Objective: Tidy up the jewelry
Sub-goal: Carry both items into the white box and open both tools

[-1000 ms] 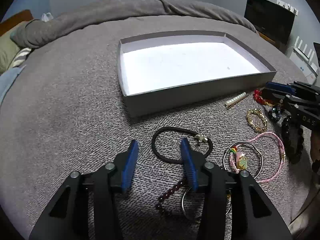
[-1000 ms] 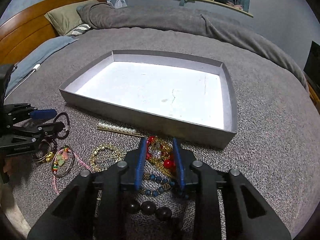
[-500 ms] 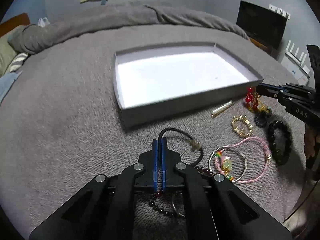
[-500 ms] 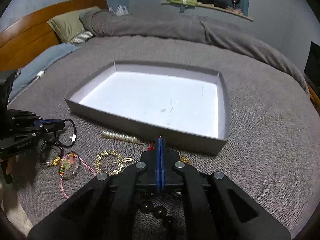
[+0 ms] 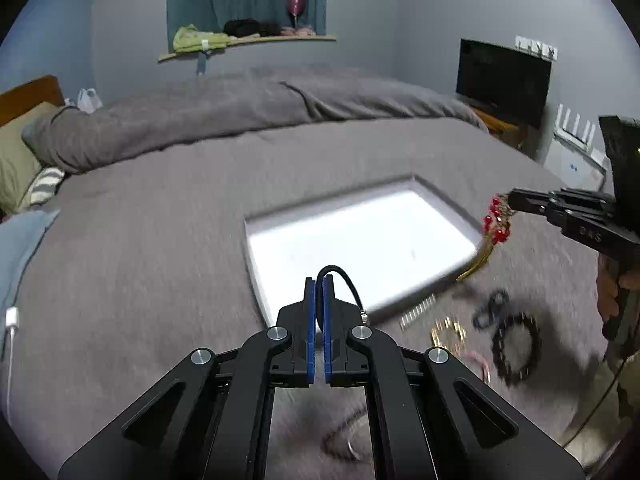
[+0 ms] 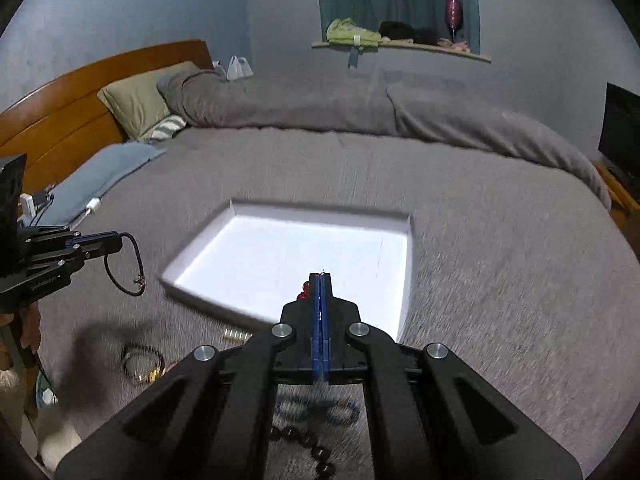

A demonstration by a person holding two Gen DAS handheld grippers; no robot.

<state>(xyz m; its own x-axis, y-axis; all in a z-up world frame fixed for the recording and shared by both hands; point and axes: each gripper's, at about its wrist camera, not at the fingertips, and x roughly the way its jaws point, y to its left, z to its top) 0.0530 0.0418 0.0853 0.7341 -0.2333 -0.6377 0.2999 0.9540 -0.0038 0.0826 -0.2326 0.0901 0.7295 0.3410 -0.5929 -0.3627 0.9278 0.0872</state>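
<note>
- Grey woven bedspread point(image 5: 160, 264) covers the bed; a wooden headboard point(image 6: 80, 108) and pillow sit behind
- Left gripper point(image 5: 319, 292) is clenched on a black elastic hair tie with a small metal charm point(image 6: 124, 268); the loop hangs limp below the blue pads, lifted off the bed
- Right gripper point(image 6: 320, 292) is clamped on a gold chain bracelet with red beads point(image 5: 495, 222), which dangles off its tip
- Shallow grey cardboard box lid with a white floor point(image 5: 448, 202) lies ahead of both claws, slightly lower, long axis running across; I judge each held piece needs carrying forward over the near wall, and the left claw looks nearer it
- Loose on the bedspread near the box: a dark round-bead bracelet point(image 5: 516, 344), a gold link bracelet point(image 5: 448, 330), a pearl hair clip point(image 5: 418, 314), all blurred
</note>
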